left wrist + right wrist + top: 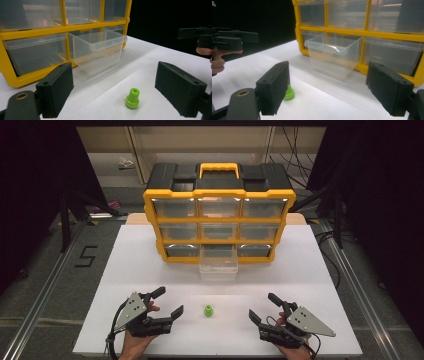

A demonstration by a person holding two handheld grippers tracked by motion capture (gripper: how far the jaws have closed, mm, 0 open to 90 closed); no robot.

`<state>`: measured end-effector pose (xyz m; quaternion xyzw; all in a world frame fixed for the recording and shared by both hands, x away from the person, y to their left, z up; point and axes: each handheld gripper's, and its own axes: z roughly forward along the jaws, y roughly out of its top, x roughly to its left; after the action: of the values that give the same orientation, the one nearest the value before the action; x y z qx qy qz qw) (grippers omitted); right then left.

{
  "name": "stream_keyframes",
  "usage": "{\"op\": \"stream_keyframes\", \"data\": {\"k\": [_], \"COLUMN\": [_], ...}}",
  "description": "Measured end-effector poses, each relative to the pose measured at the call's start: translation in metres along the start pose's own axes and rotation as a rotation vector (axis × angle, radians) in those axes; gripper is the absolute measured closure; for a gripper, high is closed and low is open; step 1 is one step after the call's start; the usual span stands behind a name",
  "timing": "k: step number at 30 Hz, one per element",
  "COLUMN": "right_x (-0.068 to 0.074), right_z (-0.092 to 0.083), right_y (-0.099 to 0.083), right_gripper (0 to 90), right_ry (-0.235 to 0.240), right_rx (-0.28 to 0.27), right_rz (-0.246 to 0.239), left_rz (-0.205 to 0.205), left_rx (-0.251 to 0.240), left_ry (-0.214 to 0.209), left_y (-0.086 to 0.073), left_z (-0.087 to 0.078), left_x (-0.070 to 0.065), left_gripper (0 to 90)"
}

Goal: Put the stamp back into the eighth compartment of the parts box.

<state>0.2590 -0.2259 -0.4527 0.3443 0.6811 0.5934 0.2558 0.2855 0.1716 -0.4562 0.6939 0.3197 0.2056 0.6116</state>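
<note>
A small green plastic piece stands on the white table between the two grippers. My left gripper sits to its left, open, jaws empty. My right gripper sits to its right, also open and empty. In the left gripper view the green piece stands ahead between the wide jaws, apart from both. In the right gripper view the green piece peeks out behind the left jaw. A yellow and black drawer cabinet stands at the back, its bottom middle clear drawer pulled out and empty.
The pulled-out drawer juts forward from the cabinet onto the table. The table's front edge lies just under both hands. Dark floor, rails and cables surround the table.
</note>
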Motion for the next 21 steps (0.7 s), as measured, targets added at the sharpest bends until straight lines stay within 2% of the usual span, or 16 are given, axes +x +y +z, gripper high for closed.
{"op": "stream_keyframes", "data": {"k": [7,14,21], "right_x": [0.0,0.002,0.006], "right_z": [0.001,0.001,0.011], "right_y": [0.001,0.007,0.017], "right_gripper": [20.1,20.1,20.1], "right_ry": [0.005,0.034,0.068], "right_rx": [0.0,-0.006,0.038], "right_rz": [0.0,-0.018,-0.054], "left_rz": [0.002,0.003,0.012], "left_rx": [-0.002,-0.006,-0.013], "left_ry": [0.005,-0.005,-0.013], "left_y": [0.0,0.0,0.0], "left_z": [0.0,0.0,0.0], "left_x": [-0.001,-0.001,-0.002], "left_gripper": [14.9,15.2,15.2]}}
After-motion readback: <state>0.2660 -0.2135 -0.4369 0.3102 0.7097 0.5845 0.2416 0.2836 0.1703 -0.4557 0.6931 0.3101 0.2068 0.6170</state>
